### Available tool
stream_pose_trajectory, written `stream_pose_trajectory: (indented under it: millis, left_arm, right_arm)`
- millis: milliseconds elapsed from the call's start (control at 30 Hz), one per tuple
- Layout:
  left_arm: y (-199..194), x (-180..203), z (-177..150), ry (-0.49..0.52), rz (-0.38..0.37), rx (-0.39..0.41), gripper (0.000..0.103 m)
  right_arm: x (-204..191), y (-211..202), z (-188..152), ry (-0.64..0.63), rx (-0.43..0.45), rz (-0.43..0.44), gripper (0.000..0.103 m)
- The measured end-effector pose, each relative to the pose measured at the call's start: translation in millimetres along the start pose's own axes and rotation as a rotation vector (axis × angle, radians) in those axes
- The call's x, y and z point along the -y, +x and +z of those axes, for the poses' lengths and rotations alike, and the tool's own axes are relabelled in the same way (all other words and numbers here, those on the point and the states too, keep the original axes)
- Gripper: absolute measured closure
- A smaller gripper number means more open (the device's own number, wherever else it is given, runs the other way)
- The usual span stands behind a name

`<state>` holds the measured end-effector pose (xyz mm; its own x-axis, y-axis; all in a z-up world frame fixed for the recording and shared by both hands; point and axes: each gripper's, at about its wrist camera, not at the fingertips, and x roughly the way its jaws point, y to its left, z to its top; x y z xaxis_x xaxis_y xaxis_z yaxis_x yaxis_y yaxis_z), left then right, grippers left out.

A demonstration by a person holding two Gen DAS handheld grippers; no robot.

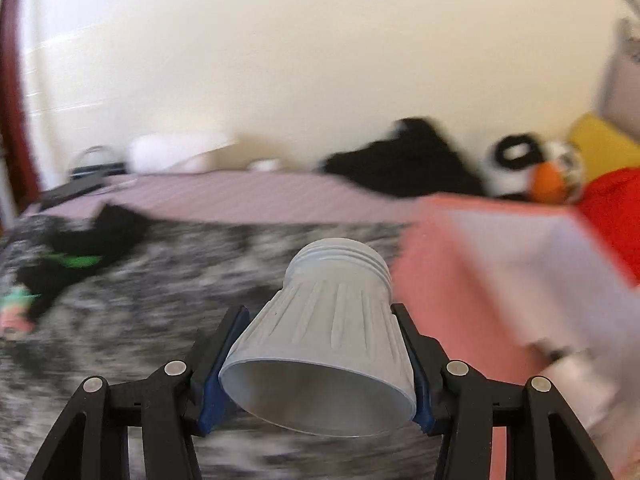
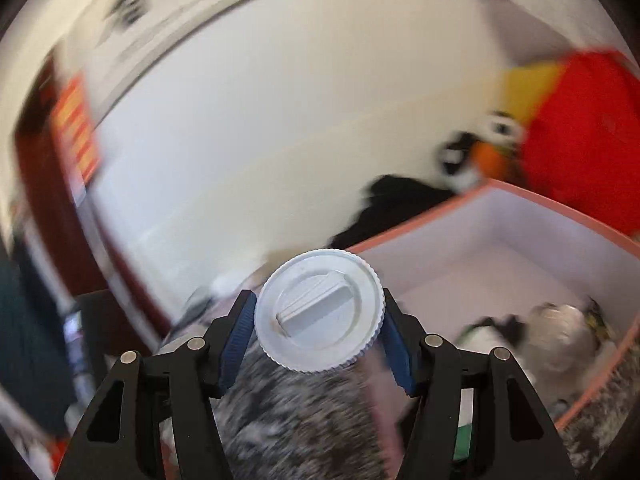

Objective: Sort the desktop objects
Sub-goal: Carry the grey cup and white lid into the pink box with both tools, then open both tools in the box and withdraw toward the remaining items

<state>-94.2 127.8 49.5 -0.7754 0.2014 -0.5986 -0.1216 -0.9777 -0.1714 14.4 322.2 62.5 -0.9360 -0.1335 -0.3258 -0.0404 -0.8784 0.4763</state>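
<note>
My left gripper [image 1: 320, 356] is shut on a grey ribbed plastic cup-like part [image 1: 324, 336] with a threaded neck, held in the air with its wide open end toward the camera. My right gripper [image 2: 320, 328] is shut on a white round ridged lid [image 2: 320, 310] with a raised grip bar, held above the speckled surface. A pink box [image 2: 500, 228] with a pale inside lies to the right in the right wrist view and holds a few small blurred items [image 2: 552, 332]. The same box [image 1: 480, 248] shows at right in the left wrist view.
Both views are motion-blurred. A speckled black-and-white cover [image 1: 160, 320] lies below. Black cloth [image 1: 404, 164], a penguin plush [image 1: 532, 168], and red [image 1: 616, 208] and yellow [image 1: 600, 144] cushions sit by the wall. Dark and green items [image 1: 80, 252] lie at left.
</note>
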Motion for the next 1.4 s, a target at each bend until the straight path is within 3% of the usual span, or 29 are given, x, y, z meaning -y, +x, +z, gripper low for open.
stream_pose_trajectory:
  millis: [133, 300, 400, 533, 733, 900, 967, 1000, 1033, 1067, 1100, 1400]
  left_arm:
    - [17, 71, 0, 0.029, -0.081, -0.019, 0.043]
    - [38, 131, -21, 0.051, -0.159, -0.054, 0.043]
    - [44, 160, -34, 0.129, -0.104, -0.057, 0.043]
    - [29, 183, -39, 0.239, 0.013, 0.056, 0.043]
    - [33, 189, -47, 0.27, 0.042, 0.048, 0.042]
    - [34, 193, -48, 0.269, 0.033, 0.051, 0.042]
    - [34, 189, -46, 0.245, 0.016, 0.04, 0.033]
    - [35, 187, -45, 0.231, 0.008, 0.03, 0.017]
    - [36, 185, -43, 0.219, 0.0, 0.021, 0.01]
    - [36, 184, -43, 0.21, -0.005, 0.016, 0.01]
    - [36, 183, -43, 0.203, -0.006, 0.017, 0.01]
    - [38, 179, -41, 0.173, 0.005, 0.003, 0.009]
  right_arm:
    - [74, 7, 23, 0.191, 0.011, -0.109, 0.04]
    - [131, 11, 47, 0.276, 0.0, -0.173, 0.04]
    - [144, 15, 52, 0.305, 0.005, -0.186, 0.04]
    - [137, 10, 56, 0.267, 0.023, -0.205, 0.039]
    - [115, 3, 54, 0.188, 0.05, -0.268, 0.039]
    - [115, -1, 54, 0.198, 0.055, -0.267, 0.039]
    - [116, -1, 54, 0.21, 0.047, -0.268, 0.036]
    - [116, 0, 53, 0.22, 0.045, -0.274, 0.027]
    - [117, 0, 53, 0.231, 0.044, -0.279, 0.022]
    - [119, 1, 53, 0.238, 0.049, -0.279, 0.014]
    - [118, 0, 52, 0.24, 0.051, -0.275, 0.013]
    - [118, 4, 50, 0.255, 0.034, -0.264, 0.013]
